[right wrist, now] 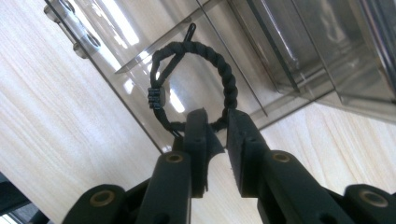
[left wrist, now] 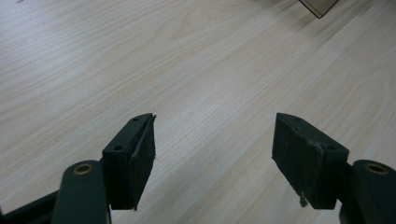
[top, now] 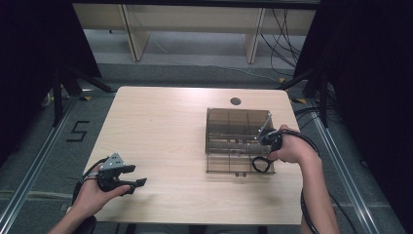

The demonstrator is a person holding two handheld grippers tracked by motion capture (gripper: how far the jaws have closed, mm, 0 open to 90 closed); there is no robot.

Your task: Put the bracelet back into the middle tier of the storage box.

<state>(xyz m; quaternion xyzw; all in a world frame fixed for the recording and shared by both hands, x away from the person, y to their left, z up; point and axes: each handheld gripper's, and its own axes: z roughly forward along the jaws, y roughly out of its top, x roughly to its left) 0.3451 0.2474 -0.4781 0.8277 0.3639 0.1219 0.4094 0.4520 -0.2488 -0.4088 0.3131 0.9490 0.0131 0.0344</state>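
1. Your left hand-held gripper [top: 139, 184] rests at the near left part of the worktop [top: 160, 126], jaws wide apart with only bare wood between them.
2. The clear divided box [top: 234, 127] stands right of centre on the worktop.
3. Your right hand-held gripper [right wrist: 216, 122] is at the box's near right corner, jaws narrow with a slim gap; the black braided ring [right wrist: 219, 60] sits at their tips, and whether the pads press it you cannot tell.

The black braided bracelet [right wrist: 196, 79] (a closed ring, one small clasp) lies against the clear box's [right wrist: 303, 51] wall.
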